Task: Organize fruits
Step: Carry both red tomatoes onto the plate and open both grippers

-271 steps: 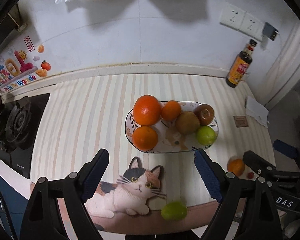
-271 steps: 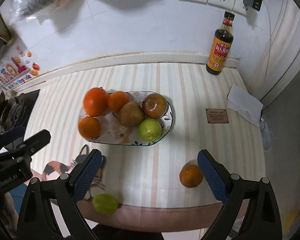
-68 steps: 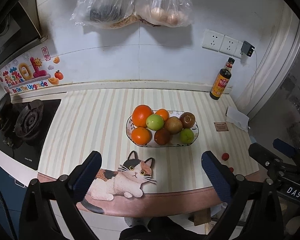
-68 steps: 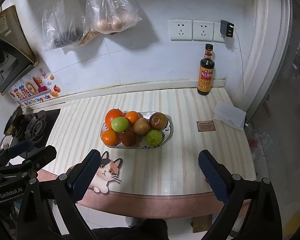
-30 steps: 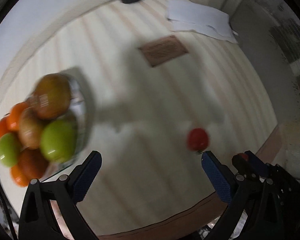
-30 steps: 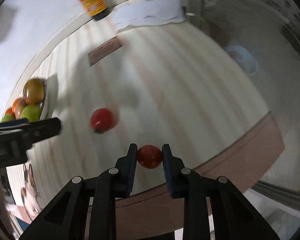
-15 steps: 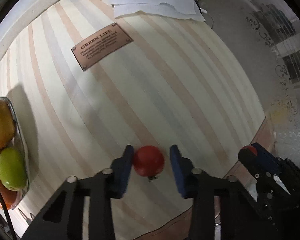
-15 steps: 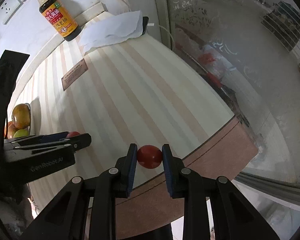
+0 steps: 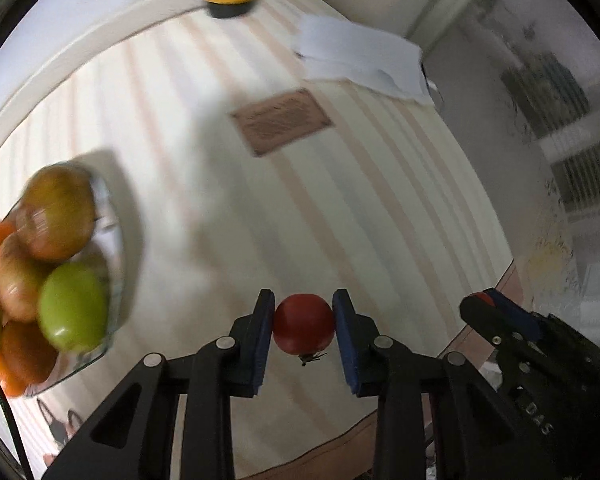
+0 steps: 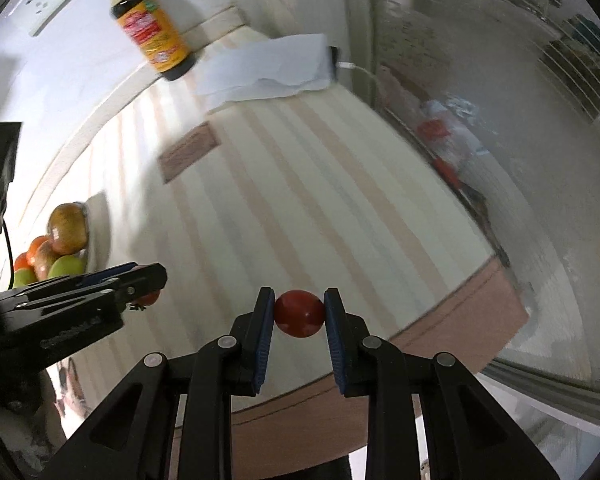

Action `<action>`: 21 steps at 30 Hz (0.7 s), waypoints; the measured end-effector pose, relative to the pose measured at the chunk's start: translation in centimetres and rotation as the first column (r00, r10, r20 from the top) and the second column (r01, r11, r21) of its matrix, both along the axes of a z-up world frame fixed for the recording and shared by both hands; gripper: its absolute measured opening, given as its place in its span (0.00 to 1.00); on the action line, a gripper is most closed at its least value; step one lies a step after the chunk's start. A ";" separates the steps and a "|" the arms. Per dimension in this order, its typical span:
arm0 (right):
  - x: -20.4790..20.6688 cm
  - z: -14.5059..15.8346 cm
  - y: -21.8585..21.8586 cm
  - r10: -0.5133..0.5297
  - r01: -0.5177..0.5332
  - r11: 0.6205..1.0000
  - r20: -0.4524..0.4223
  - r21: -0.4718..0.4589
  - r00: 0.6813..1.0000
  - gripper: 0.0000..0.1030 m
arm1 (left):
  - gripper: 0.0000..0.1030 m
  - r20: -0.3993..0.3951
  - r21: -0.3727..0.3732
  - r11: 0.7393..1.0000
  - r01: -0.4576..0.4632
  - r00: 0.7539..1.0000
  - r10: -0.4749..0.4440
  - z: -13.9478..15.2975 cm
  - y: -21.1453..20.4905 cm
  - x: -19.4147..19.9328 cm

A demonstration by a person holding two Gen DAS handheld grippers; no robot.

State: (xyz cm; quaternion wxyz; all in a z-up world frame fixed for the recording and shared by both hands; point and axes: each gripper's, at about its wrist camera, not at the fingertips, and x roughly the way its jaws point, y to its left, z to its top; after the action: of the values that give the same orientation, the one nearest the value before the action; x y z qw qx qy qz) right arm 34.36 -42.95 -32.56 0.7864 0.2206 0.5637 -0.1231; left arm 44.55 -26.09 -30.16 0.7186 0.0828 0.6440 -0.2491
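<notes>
Fingers (image 9: 262, 322) of each gripper pinch a red tomato (image 9: 304, 329); "DAS" lettering (image 9: 537, 420) marks the right gripper (image 10: 299, 316)

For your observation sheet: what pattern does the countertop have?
Pale cream with soft lengthwise stripes; the countertop shows best in the left wrist view.
</notes>
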 end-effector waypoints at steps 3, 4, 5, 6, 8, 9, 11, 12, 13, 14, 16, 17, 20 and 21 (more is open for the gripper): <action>1.0 0.7 1.9 0.053 -0.053 0.998 0.018 0.018 0.998 0.27 | 0.26 0.025 -0.031 0.997 -0.070 0.997 0.071 2.1 3.6 0.1; 1.4 1.1 3.0 0.080 -0.080 0.996 0.029 0.025 0.996 0.27 | 0.26 0.034 -0.037 0.995 -0.087 0.995 0.089 2.7 4.5 0.1; 1.8 1.4 3.8 0.101 -0.102 0.994 0.039 0.033 0.994 0.27 | 0.26 0.041 -0.045 0.993 -0.110 0.993 0.112 3.5 5.9 0.5; 2.2 1.7 4.7 0.123 -0.125 0.991 0.048 0.041 0.991 0.27 | 0.26 0.044 -0.053 0.990 -0.131 0.990 0.134 4.3 7.0 0.7; 3.0 2.3 6.6 0.167 -0.171 0.984 0.067 0.059 0.984 0.27 | 0.26 0.066 -0.069 0.981 -0.180 0.981 0.184 6.0 9.7 0.8; 3.5 2.7 7.9 0.196 -0.202 0.977 0.079 0.067 0.977 0.27 | 0.26 0.075 -0.071 0.977 -0.201 0.976 0.206 6.5 10.9 0.6; 4.6 3.2 10.4 0.251 -0.260 0.962 0.101 0.082 0.963 0.27 | 0.26 0.071 -0.089 0.962 -0.259 0.962 0.265 7.1 13.6 0.9; 5.0 3.4 11.4 0.272 -0.282 0.955 0.109 0.093 0.956 0.27 | 0.26 0.065 -0.097 0.952 -0.291 0.952 0.298 7.4 15.1 1.1; 5.5 3.4 12.4 0.291 -0.304 0.947 0.118 0.103 0.949 0.27 | 0.26 0.060 -0.102 0.944 -0.314 0.945 0.321 7.4 16.1 1.6; 6.1 3.4 13.9 0.317 -0.333 0.935 0.130 0.120 0.939 0.27 | 0.26 0.054 -0.105 0.935 -0.338 0.937 0.344 7.1 16.7 2.0; 7.0 3.1 15.4 0.333 -0.354 0.920 0.144 0.168 0.932 0.27 | 0.26 0.027 -0.113 0.915 -0.387 0.920 0.392 6.6 18.4 2.6; 7.7 2.8 15.9 0.328 -0.353 0.912 0.147 0.209 0.933 0.27 | 0.26 0.008 -0.120 0.903 -0.412 0.909 0.416 6.3 19.3 2.9; 9.6 1.6 16.4 0.286 -0.320 0.893 0.148 0.317 0.947 0.27 | 0.26 -0.046 -0.140 0.879 -0.456 0.890 0.455 5.3 20.4 3.4; 10.2 1.3 16.5 0.272 -0.306 0.888 0.146 0.344 0.951 0.27 | 0.26 -0.063 -0.144 0.874 -0.464 0.886 0.460 4.9 20.5 3.7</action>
State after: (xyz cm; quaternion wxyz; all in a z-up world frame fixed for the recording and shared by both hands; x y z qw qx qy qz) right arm 44.60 -26.44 -31.30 0.7672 0.2808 0.5657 0.1118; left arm 48.24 -5.57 -25.28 0.7529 -0.1327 0.6333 -0.1205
